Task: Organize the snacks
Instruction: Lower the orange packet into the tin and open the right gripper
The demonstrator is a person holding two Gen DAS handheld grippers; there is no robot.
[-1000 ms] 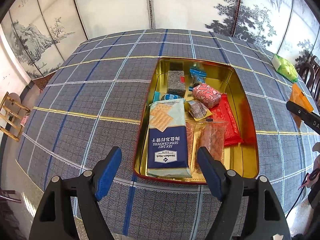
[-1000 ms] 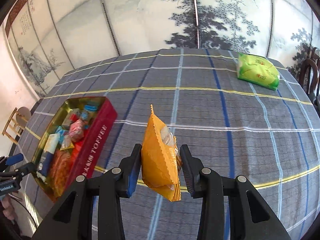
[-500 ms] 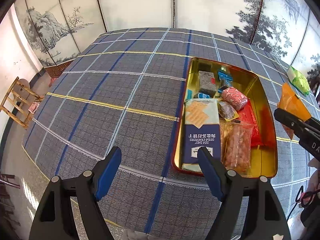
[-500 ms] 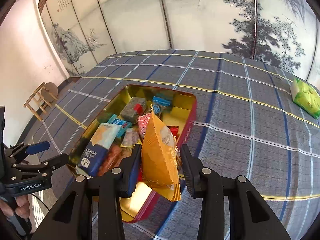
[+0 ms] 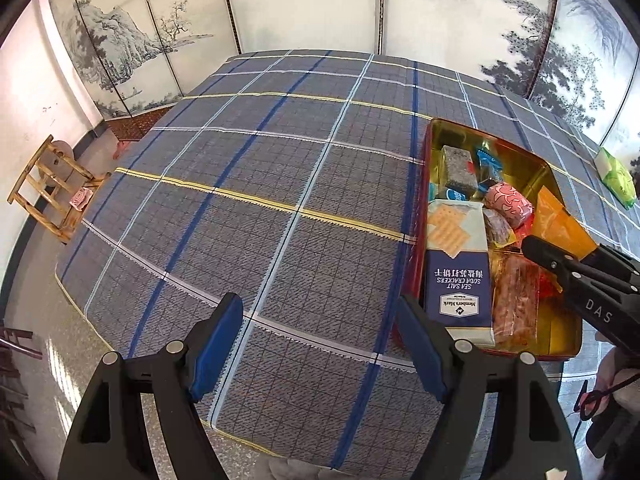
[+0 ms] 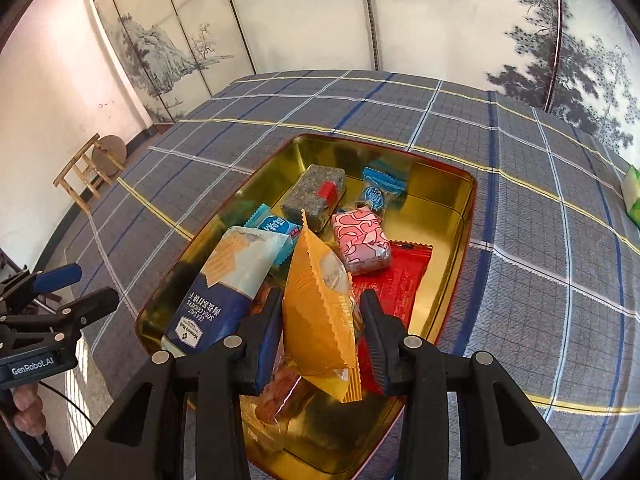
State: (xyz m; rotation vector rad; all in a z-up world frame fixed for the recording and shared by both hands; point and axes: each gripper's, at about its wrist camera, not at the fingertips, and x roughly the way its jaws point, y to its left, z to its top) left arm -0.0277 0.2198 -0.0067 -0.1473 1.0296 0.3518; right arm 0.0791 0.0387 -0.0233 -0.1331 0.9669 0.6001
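Left wrist view: left gripper fingers spread wide, nothing between them, only the plaid desk cloth below. Gold tin sits to the right of the fingers, on the desk. In it: soda cracker pack, grey bar, pink patterned pack, clear bag of reddish snacks. Right gripper comes in from the right edge over the tin with the orange packet in its fingers. Green packet lies on the desk far right, well apart from the tin.

Right wrist view: right gripper fingers nearly closed, pinching the orange packet upright, above the near half of the tin. Under and beyond it: red wrapper, pink pack, cracker pack, grey bar, blue candy. Left gripper at left edge, off the tin, wide and empty. A hand shows below it.
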